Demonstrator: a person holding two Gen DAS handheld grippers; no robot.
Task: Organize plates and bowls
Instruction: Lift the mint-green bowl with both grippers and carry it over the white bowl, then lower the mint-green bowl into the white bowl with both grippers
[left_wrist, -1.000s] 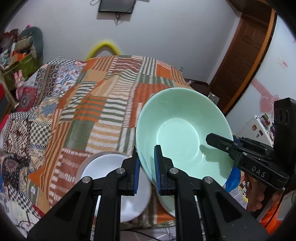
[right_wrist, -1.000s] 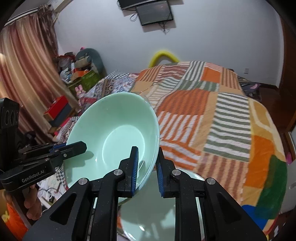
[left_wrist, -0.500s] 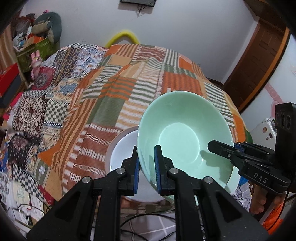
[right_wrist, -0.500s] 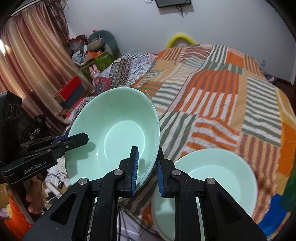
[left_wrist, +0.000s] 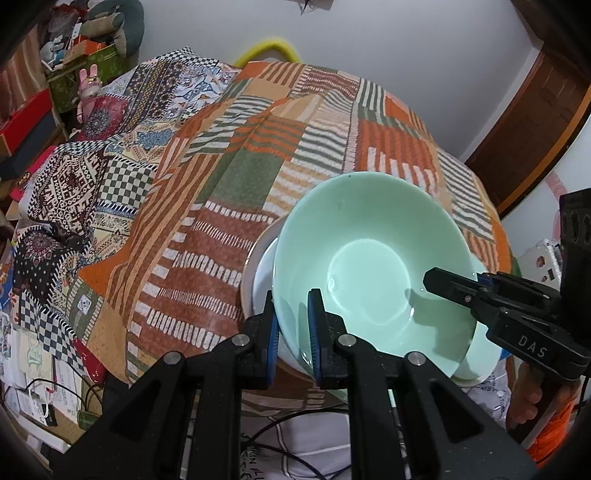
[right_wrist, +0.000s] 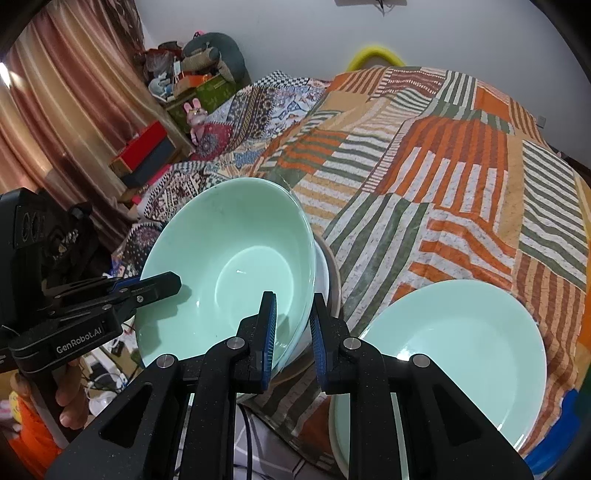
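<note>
A mint-green bowl (left_wrist: 369, 266) hangs tilted over a white bowl (left_wrist: 258, 266) near the front edge of the bed. My left gripper (left_wrist: 293, 317) is shut on the green bowl's near rim. My right gripper (right_wrist: 293, 321) is shut on the opposite rim of the same bowl (right_wrist: 229, 258). Each gripper shows in the other's view: the right gripper (left_wrist: 434, 281) and the left gripper (right_wrist: 171, 285). Only a sliver of the white bowl (right_wrist: 327, 273) shows under the green one. Whether the two bowls touch I cannot tell. A mint-green plate (right_wrist: 454, 339) lies to the right.
A patchwork quilt (left_wrist: 258, 166) in orange, green and white stripes covers the bed. Boxes and soft toys (right_wrist: 192, 85) are piled at the far left by a curtain. Cables and papers (left_wrist: 55, 387) lie on the floor below the bed's edge. A wooden door (left_wrist: 535, 118) stands at the right.
Both grippers have carried the green bowl down and across until it covers most of the white bowl. The green plate has come fully into the right wrist view.
</note>
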